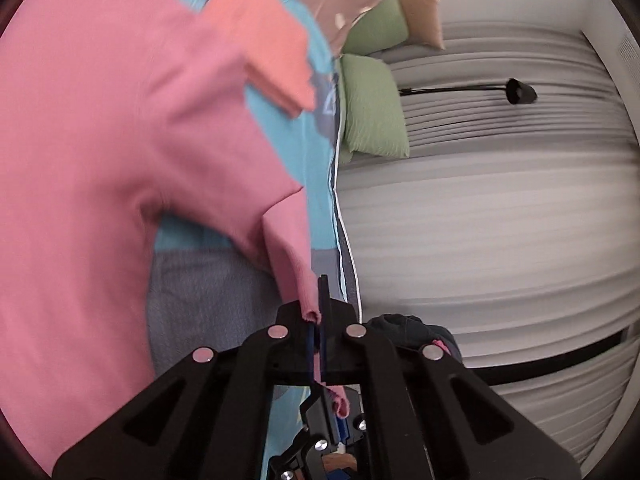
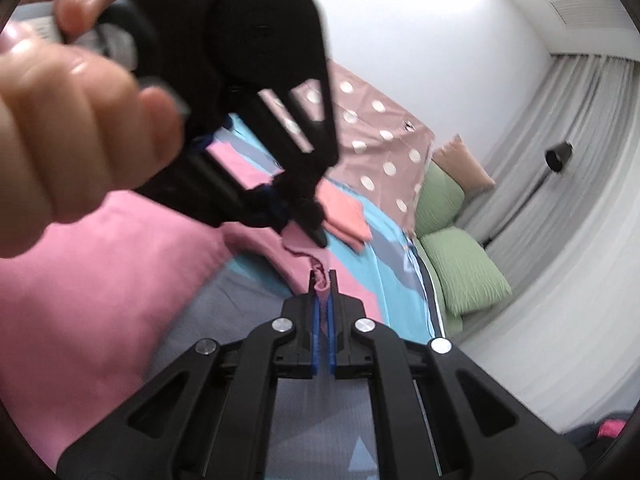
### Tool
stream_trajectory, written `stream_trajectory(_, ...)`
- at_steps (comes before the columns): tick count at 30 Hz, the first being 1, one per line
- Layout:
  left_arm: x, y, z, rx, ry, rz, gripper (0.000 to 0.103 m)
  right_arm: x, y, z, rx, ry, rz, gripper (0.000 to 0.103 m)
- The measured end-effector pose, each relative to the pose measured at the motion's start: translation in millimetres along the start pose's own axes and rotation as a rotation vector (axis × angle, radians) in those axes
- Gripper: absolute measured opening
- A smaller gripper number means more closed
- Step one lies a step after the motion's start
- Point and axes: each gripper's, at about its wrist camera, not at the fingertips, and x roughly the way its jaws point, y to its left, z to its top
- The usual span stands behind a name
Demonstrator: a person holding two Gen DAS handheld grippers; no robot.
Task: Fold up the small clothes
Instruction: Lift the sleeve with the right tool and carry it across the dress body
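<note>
Two black tools grip one pink garment above a patterned bed.

Left wrist view: the left tool [image 1: 318, 320] is clenched on a narrow cuff-like end of the soft pink knit garment [image 1: 100, 160], whose body spreads up and to the left, long axis running diagonally from the tool. A folded coral cloth [image 1: 260, 40] already lies on the blue-and-grey bedspread [image 1: 320, 152]. Right wrist view: the right tool [image 2: 322, 284] pinches a bunched pink edge just beside the left tool's tip; folding appears barely begun.
</note>
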Motion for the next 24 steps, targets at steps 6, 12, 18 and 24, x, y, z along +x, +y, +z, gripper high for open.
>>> stream_trajectory(6,-63.4,-30.0,12.6,0.111,-0.084,0.004,0.001,-22.2,14.8,58.2,-0.040,-0.131,0.010,0.003)
stream_trajectory(12,-129.9,-45.3,19.0,0.196,-0.182,0.029,0.001,-42.6,44.4,111.2,-0.060,-0.232,0.032,0.003)
stream_trajectory(18,-193.5,-39.8,26.0,0.227,-0.264,0.041,0.001,-62.8,83.8,158.3,-0.111,-0.320,0.047,0.003)
stream_trajectory(24,-243.9,-17.7,28.6,0.230,-0.320,0.037,0.001,-71.1,122.8,195.9,-0.153,-0.363,0.081,0.003)
